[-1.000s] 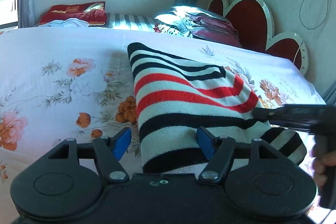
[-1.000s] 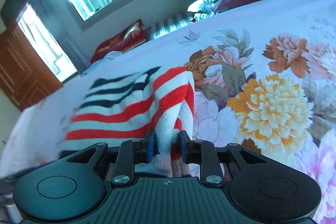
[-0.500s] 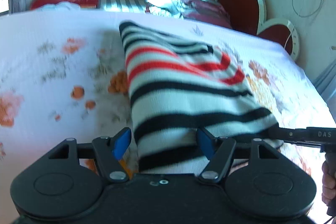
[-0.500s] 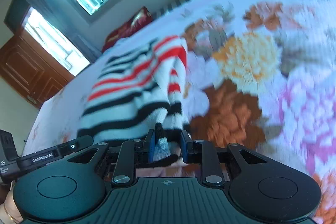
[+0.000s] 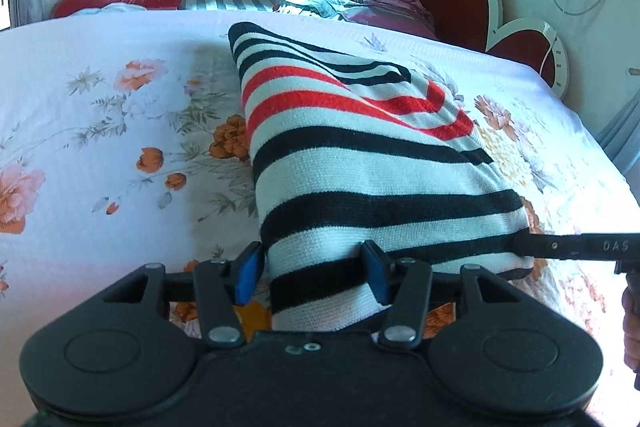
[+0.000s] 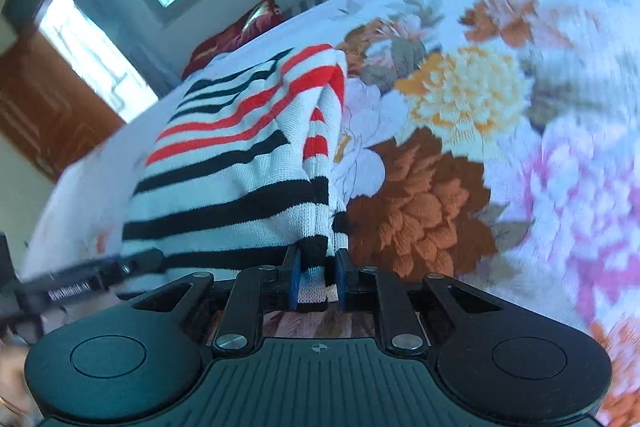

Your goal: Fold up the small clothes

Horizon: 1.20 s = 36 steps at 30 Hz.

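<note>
Two grippers on sweater (image 5: pixel 360 163), lying on bed (image 5: pixel 100 115) | left gripper (image 5: pixel 312 277) wide, straddled near hem, not pinching | right gripper (image 6: pixel 316 283) narrow, clamped on hem corner | advice: close left first, keep hem taut and level, fold onto far edge.

The right gripper (image 6: pixel 316 285) pinches a corner of the striped knit garment (image 6: pixel 240 163), apparently lifted off the floral bedsheet (image 6: pixel 500 99).
</note>
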Tool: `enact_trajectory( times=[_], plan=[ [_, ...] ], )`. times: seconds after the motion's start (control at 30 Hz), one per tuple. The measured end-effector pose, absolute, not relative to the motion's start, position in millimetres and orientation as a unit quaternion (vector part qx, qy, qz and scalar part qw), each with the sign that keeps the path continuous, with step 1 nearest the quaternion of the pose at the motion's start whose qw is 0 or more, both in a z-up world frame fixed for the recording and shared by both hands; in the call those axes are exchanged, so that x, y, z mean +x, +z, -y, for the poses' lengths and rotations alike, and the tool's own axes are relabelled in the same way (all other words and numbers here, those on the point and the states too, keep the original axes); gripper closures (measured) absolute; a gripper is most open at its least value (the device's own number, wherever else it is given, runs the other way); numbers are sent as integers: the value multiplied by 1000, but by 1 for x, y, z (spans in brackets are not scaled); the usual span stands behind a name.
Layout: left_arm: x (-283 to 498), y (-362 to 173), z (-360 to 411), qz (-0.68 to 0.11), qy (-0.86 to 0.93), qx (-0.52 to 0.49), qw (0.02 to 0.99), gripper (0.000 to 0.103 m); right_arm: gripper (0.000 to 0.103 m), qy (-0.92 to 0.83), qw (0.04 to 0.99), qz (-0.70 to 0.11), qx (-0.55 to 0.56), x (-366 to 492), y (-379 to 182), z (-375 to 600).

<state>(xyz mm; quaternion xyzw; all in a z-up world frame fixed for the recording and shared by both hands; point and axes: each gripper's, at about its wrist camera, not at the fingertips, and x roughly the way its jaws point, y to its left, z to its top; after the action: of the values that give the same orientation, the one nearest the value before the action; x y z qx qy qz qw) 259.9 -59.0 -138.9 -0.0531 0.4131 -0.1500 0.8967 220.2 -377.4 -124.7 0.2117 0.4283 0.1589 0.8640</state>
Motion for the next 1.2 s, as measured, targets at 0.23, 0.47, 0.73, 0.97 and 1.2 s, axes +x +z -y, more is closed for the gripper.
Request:
enact_trajectory(
  times=[0.23, 0.47, 0.73, 0.97, 1.2],
  plan=[
    [257, -112, 66, -385, -139, -43, 911, 34, 78, 158, 887, -386, 200, 229, -90, 376],
    [288, -111, 71, -388, -114, -60, 913, 34, 78, 155, 883, -406, 180, 266, -98, 353],
    [299, -125, 77, -393, -113, -57, 911, 36, 82, 143, 892, -402, 146, 271, -121, 360],
    [301, -118, 78, -393, -108, -43, 912, 33, 79, 148, 894, -395, 148, 274, -108, 358],
    [308, -105, 88, -377, -111, -22, 919, 30, 58, 145, 900, -372, 177, 297, -96, 363]
  ],
)
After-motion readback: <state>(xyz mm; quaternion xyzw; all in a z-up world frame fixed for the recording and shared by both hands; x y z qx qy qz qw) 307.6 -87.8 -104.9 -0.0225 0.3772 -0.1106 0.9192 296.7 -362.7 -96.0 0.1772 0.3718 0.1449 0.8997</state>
